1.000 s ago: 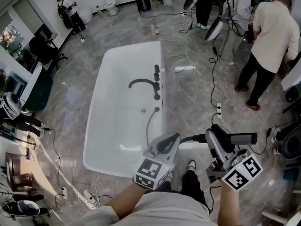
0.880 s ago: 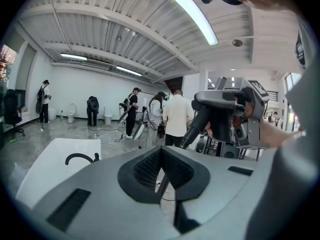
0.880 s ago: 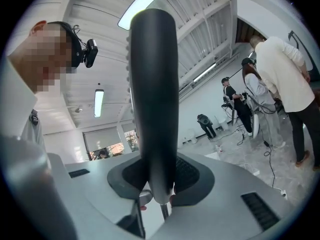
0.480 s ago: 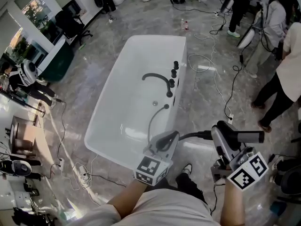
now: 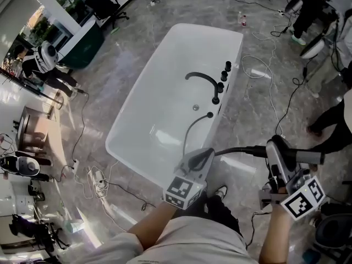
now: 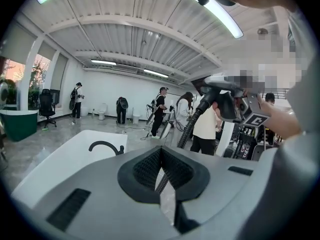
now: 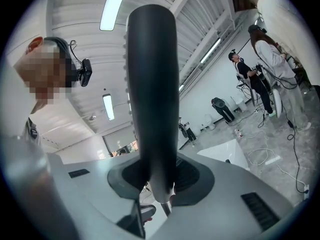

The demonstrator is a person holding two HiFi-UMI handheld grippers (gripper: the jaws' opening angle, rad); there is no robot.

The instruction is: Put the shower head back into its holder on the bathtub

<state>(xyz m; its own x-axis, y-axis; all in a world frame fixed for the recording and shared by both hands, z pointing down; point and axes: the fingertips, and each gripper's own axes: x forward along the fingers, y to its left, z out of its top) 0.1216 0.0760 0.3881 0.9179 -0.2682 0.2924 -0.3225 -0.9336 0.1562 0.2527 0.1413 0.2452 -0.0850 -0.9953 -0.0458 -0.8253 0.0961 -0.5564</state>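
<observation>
The white bathtub (image 5: 165, 109) has a black faucet (image 5: 202, 79) and black knobs (image 5: 224, 73) on its right rim. A dark hose (image 5: 190, 130) runs from that rim to my left gripper (image 5: 204, 155), which is shut on it near the tub's near corner. From there the hose (image 5: 242, 149) runs on to the dark stick shower head (image 5: 305, 157), on which my right gripper (image 5: 286, 158) is shut, out over the floor right of the tub. The left gripper view shows its pads (image 6: 150, 166) pinching the hose (image 6: 162, 178). The shower head (image 7: 152, 94) stands upright between the right pads (image 7: 187, 176).
Cables (image 5: 258, 70) trail over the marble floor right of the tub, and a power strip (image 5: 99, 181) lies at its near left. People (image 5: 316, 10) stand at the far right. Desks and gear (image 5: 27, 142) line the left wall.
The head view has swung, so the tub now sits further up and right. The right gripper has shifted right with the shower head and the left has sunk slightly. Both grips are unchanged.
</observation>
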